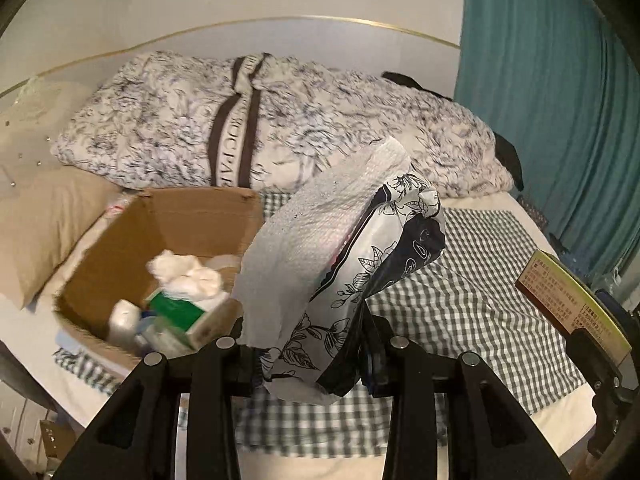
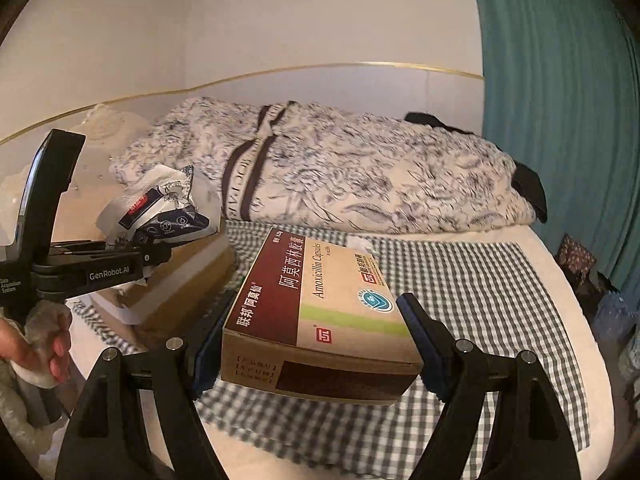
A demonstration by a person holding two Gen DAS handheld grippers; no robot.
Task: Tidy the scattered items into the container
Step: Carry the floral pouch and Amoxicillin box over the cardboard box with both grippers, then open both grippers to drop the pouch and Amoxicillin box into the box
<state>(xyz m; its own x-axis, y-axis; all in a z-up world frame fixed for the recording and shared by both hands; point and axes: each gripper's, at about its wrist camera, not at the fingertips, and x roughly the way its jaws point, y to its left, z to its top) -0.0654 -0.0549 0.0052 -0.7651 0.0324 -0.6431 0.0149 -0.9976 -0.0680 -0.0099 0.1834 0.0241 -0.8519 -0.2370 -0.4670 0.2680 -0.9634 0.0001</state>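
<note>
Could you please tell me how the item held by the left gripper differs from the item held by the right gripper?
The tissue pack in the left gripper is soft and crumpled, with a black-and-white floral wrapper; the medicine box in the right gripper is a rigid cardboard carton printed maroon, tan and green. The tissue pack stands tilted upward with white tissue showing at its top, while the medicine box lies flat and closed. Both are clamped between fingers, above the checked sheet.
</note>
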